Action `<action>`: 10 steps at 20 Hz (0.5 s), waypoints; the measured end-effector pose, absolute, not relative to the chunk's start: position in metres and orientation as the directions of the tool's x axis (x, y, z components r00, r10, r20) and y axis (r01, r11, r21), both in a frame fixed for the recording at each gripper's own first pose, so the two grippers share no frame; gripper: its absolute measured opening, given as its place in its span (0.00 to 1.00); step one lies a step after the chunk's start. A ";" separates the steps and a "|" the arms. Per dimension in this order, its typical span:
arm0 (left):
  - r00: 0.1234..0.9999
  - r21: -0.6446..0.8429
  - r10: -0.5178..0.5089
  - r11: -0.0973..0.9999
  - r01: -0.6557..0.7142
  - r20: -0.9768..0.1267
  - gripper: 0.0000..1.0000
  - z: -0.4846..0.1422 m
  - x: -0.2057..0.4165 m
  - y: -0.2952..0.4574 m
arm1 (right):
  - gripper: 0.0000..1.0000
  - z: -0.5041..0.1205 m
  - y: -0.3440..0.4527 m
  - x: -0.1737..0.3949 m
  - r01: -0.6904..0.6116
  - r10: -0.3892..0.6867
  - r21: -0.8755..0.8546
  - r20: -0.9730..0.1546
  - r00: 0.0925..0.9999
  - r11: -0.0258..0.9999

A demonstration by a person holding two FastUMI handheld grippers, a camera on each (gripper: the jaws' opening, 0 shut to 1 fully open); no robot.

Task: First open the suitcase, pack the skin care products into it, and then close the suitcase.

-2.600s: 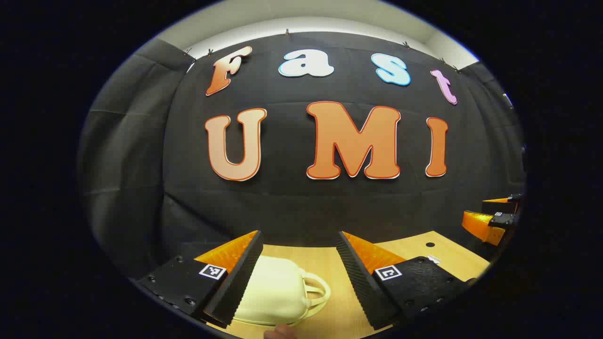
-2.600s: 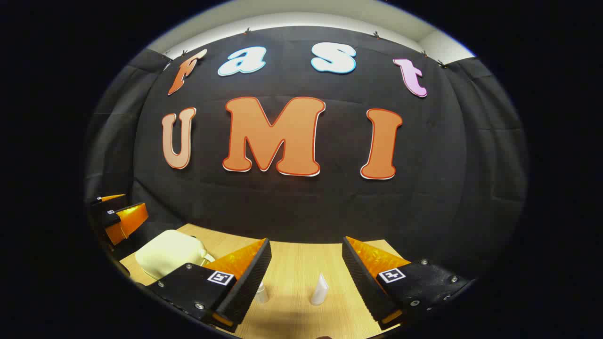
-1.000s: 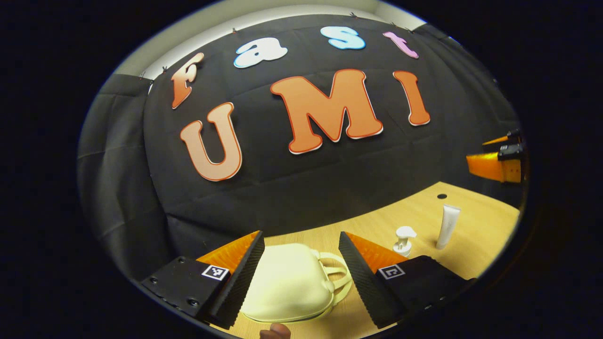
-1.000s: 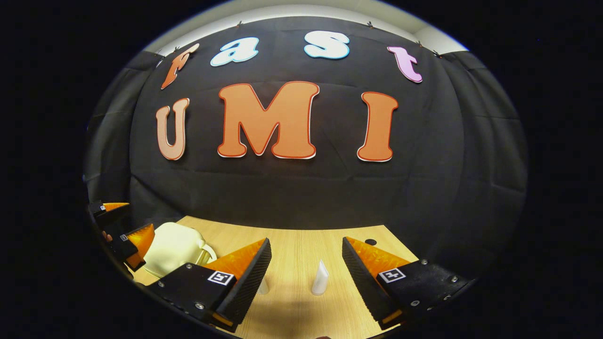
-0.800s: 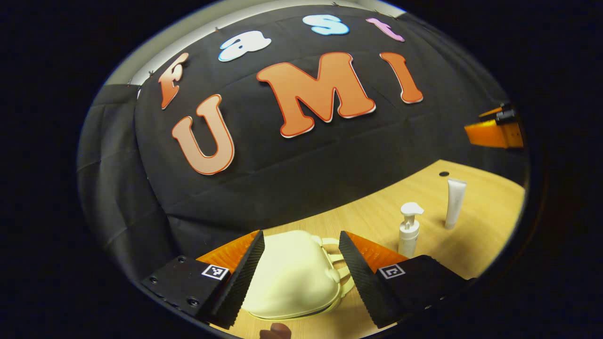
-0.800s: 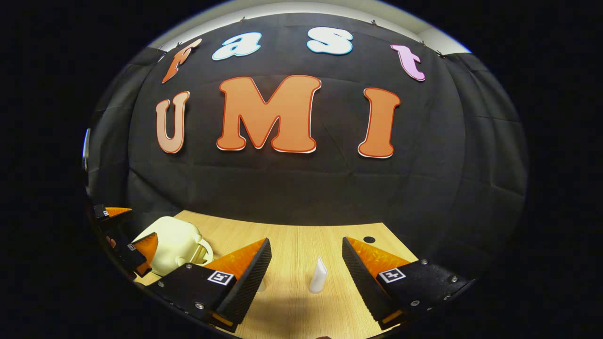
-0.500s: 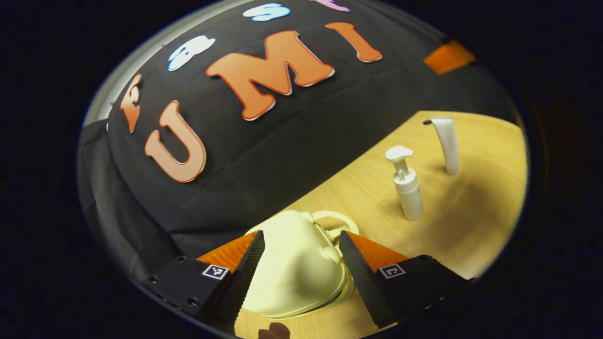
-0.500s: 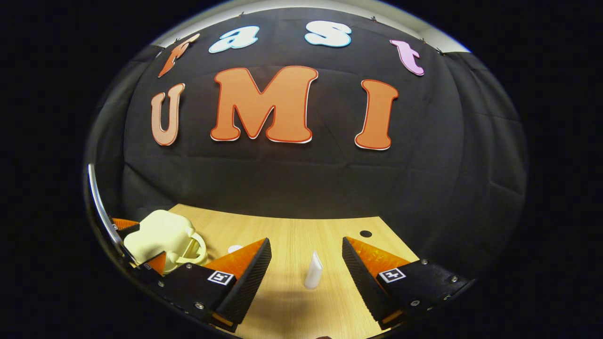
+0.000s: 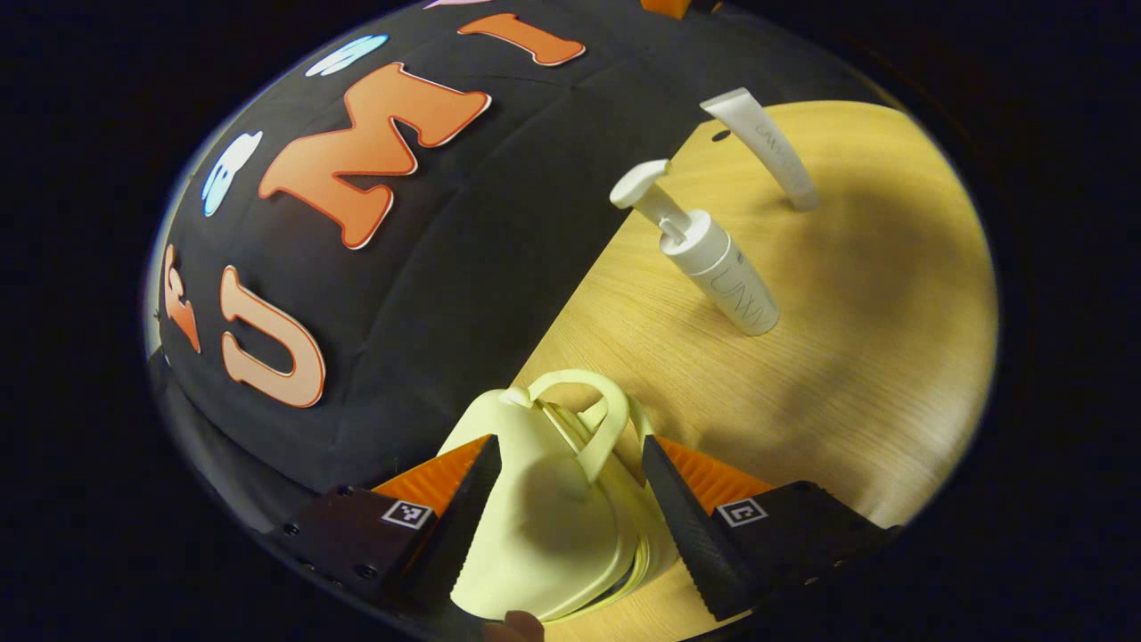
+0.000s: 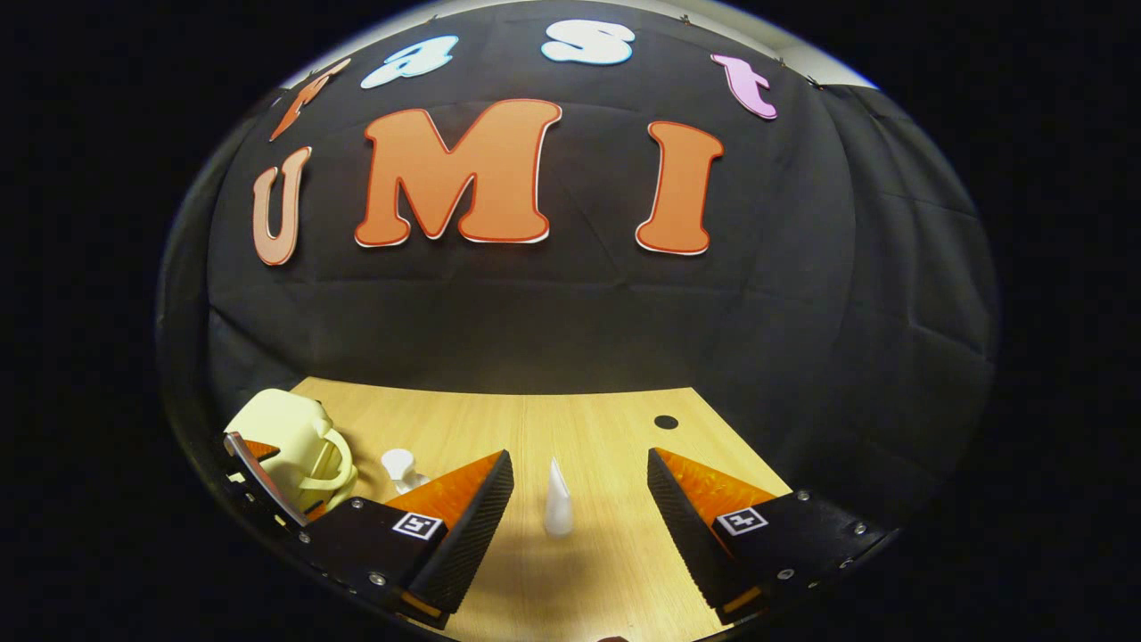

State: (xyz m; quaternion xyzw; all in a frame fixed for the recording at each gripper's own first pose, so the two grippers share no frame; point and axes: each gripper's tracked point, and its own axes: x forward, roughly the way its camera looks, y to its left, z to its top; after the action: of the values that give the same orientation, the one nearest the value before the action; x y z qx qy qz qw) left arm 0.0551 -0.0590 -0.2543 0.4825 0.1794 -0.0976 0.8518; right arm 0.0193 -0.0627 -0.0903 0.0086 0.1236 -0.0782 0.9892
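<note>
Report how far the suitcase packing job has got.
Done: nothing visible; the cream suitcase looks closed. In hand: the left tongs straddle it, open, below its handle, contact unclear. The right tongs hang open above the table, pointed toward the white tube. Left: open the case, pack the pump bottle and tube standing on the table, then close it.

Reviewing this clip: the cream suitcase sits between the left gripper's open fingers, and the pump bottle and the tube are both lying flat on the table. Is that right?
Not quite. In the left gripper view the pump bottle and the tube stand upright on the table, not flat. The rest holds: the cream suitcase sits between the open fingers of the left gripper.
</note>
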 end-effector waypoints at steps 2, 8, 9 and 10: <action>0.913 0.799 0.019 0.491 0.346 -0.408 0.99 -0.258 0.062 -0.062 | 0.96 -0.095 -0.067 0.021 0.171 -0.166 -0.005 -0.255 0.953 0.985; 0.909 0.835 0.062 0.424 0.350 -0.413 0.98 -0.269 0.087 -0.057 | 0.96 -0.104 -0.081 0.024 0.203 -0.194 0.001 -0.285 0.939 0.979; 0.911 0.842 0.064 0.412 0.349 -0.408 0.98 -0.269 0.090 -0.056 | 0.96 -0.104 -0.083 0.024 0.208 -0.199 -0.001 -0.285 0.938 0.978; 0.907 0.844 0.064 0.401 0.358 -0.415 0.98 -0.273 0.093 -0.057 | 0.96 -0.105 -0.084 0.024 0.212 -0.204 -0.002 -0.287 0.936 0.977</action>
State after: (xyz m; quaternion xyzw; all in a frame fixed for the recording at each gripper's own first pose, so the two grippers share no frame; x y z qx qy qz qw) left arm 0.0930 -0.0573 -0.2726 0.5400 0.1954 -0.0902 0.8137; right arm 0.0244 -0.0840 -0.1049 0.0146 0.1445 -0.1056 0.9837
